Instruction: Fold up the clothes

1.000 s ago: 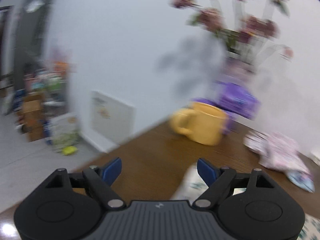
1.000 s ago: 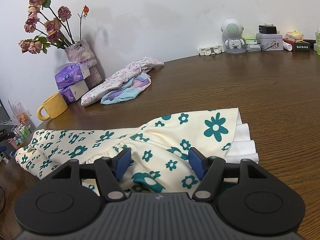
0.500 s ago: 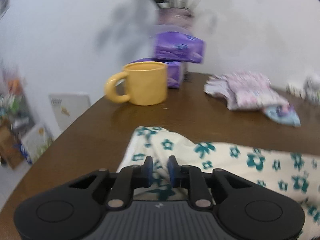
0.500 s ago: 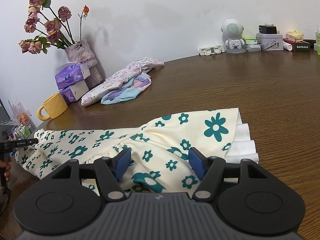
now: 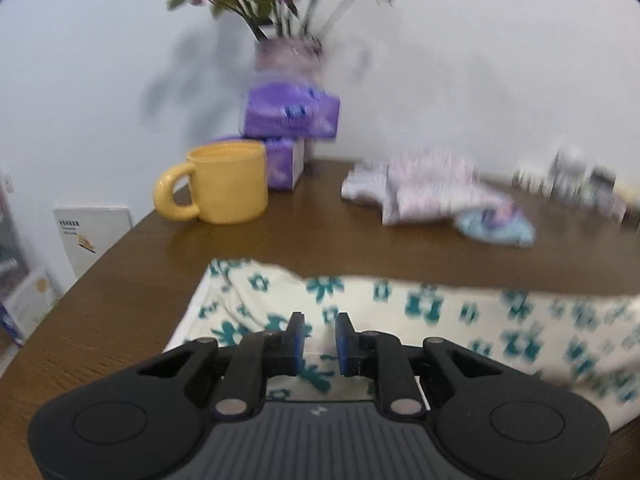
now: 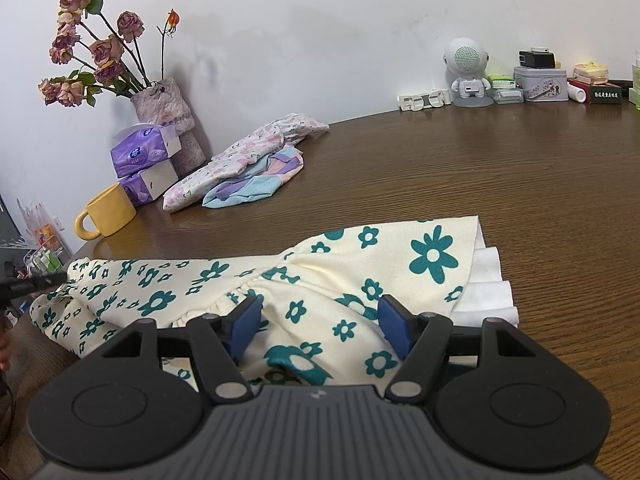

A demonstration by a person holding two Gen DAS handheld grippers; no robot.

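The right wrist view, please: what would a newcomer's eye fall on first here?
First comes the cream garment with teal flowers, spread across the near part of the brown wooden table, with the right gripper open over it. At far left, dried roses in a vase stand against the wall, with purple tissue packs and a yellow mug in front.

Soft even daylight, left wrist view motion-blurred (right sharp), fisheye-bent, dark-cornered edges.
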